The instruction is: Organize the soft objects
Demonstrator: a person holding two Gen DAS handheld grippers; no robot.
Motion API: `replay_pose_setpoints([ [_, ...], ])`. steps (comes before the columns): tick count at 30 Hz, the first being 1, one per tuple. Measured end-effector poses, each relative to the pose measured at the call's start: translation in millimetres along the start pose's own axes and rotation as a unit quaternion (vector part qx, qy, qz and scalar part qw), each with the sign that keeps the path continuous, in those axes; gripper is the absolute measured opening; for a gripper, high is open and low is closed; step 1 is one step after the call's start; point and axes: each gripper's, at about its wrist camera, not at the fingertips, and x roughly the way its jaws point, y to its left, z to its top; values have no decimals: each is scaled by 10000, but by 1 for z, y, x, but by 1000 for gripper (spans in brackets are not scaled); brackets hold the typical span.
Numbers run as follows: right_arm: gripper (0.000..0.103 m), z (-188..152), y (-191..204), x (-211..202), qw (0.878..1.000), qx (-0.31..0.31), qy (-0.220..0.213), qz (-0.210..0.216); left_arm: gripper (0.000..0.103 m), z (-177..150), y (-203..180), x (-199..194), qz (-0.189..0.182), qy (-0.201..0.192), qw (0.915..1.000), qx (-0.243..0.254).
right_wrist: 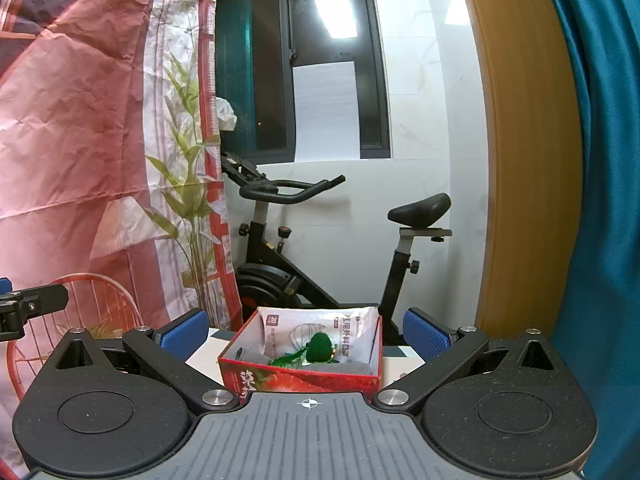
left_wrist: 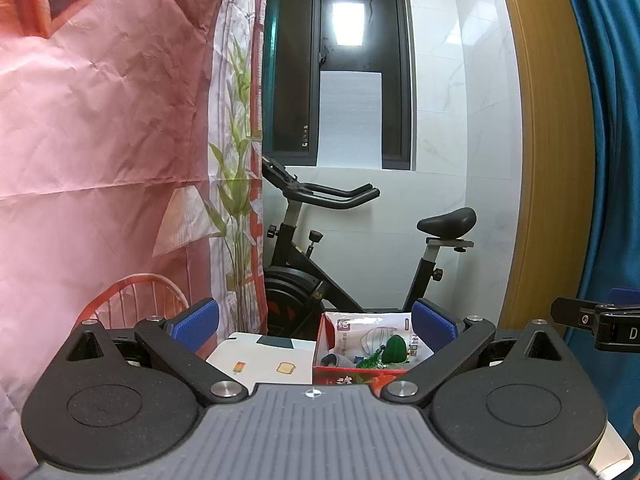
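1. Two tools hover released above the desk [left_wrist: 256, 364]: left tool [left_wrist: 314, 326], right tool [right_wrist: 306, 330], both empty.
2. Green soft toy [right_wrist: 320, 346] lies inside the red box [right_wrist: 300, 378], beside a mask packet [right_wrist: 320, 326].
3. Open air surrounds the box rim.

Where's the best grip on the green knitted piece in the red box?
Grip the rounded knitted body of the green knitted piece, coming from above through the open top of the red box. The box walls block side approaches, and the tassel strands look too thin. The right gripper is open and roughly lined up.
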Motion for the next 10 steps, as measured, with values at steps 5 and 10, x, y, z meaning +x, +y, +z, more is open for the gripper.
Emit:
replay_pose_setpoints([
  [5, 103, 0, 0, 0, 10000, -5, 3, -2, 103, -1, 0, 1, -6, -12, 10000, -13],
  [10, 103, 0, 0, 0, 10000, 0, 4, -1, 103, -1, 0, 1, -10, -16, 10000, -24],
])
